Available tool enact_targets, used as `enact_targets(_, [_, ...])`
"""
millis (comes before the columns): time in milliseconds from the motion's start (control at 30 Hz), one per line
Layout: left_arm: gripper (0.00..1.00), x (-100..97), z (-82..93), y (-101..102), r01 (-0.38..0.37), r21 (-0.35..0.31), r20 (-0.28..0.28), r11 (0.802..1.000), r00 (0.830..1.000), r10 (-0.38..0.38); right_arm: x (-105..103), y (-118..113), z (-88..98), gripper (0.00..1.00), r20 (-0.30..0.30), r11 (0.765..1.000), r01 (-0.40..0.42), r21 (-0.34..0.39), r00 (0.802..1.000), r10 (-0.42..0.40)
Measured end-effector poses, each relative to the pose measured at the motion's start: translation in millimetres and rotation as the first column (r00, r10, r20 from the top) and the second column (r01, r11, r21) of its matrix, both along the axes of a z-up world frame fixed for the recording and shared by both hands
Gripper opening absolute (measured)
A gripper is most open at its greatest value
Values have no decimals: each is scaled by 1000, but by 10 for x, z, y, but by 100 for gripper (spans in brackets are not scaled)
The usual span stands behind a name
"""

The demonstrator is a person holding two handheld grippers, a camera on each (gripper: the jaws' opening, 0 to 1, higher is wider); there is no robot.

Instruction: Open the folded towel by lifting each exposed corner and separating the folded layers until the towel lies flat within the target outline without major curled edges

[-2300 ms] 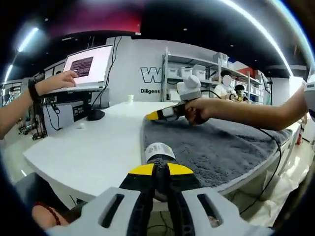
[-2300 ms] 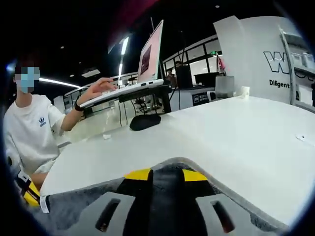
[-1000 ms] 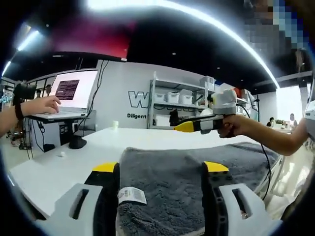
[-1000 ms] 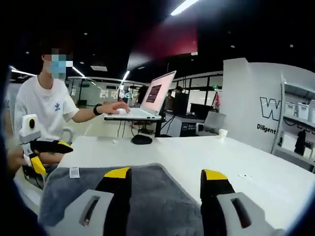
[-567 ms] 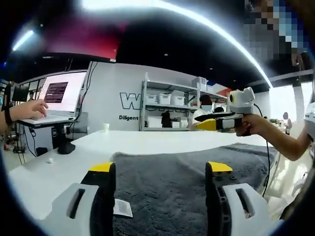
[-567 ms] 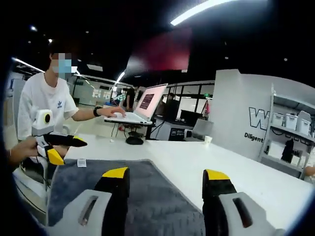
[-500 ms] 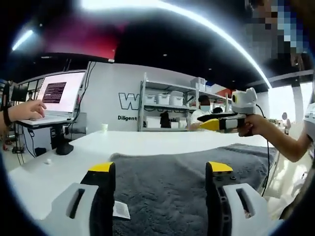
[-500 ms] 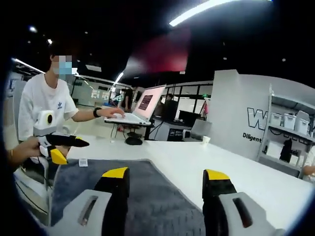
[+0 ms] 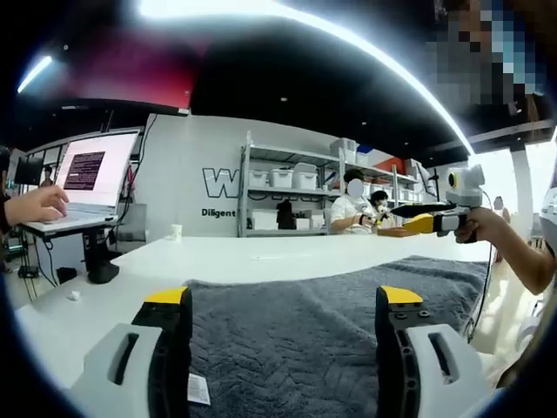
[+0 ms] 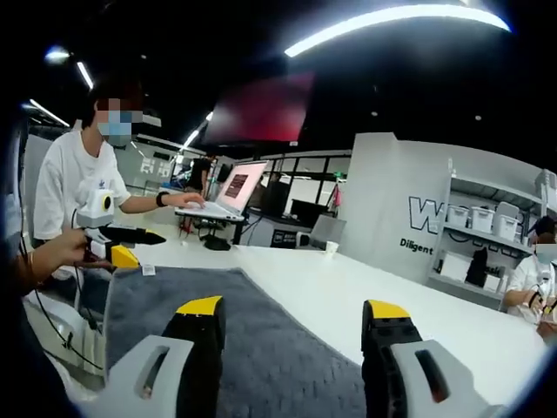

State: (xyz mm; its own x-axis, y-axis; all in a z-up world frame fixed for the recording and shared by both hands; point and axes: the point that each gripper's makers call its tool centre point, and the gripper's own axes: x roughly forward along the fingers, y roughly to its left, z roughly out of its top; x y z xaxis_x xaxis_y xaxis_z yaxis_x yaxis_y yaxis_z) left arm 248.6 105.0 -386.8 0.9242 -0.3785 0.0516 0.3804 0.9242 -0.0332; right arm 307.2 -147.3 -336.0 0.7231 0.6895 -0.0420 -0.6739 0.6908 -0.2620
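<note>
Both grippers, left gripper (image 9: 283,300) and right gripper (image 10: 291,312), hover above the gray towel (image 9: 296,335), jaws apart, gripping nothing. It lies spread on the white surface (image 10: 383,300), whose bare top stretches beyond the towel's far edge.

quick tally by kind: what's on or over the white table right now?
Grey fluffy towel: 1
Two-jaw grippers with yellow tips, left gripper and right gripper: 2
Small white paper cup: 1
Open laptop on a stand: 1
Total: 5

grey towel (image 9: 296,340) flat, hand-held gripper (image 9: 283,305) gaping
</note>
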Motion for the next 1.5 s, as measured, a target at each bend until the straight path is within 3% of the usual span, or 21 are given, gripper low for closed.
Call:
enact_targets(233, [96,9,6,-117,-3,14,-11,1000,1000,4,-208,-648,-186,71,-43,992,130,2,991,-130])
enact_targets(500, [99,59,-21,-201,0,19,-20,1000,1000,1,-354,-1126,-286,84,-80,970,241,21,968,-239])
enact_targets(833, [99,53,16,-211,-1,18,-19,1000,1000,2,-579,-1392,-349,92,-100,956,293,26,952,-290])
enact_targets(967, [99,17,41,-236,3,27,-17,1000,1000,-3,-732,-1507,-480,99,-129,944,329,32,938,-322])
enact_targets(1167, [99,2,23,-239,7,6,-45,1000,999,-6,-925,-1652,-708,100,-176,925,378,40,914,-366])
enact_targets(1500, [99,-3,74,-327,26,17,-37,1000,999,-25,-1032,-1811,-756,100,-201,905,419,69,895,-399])
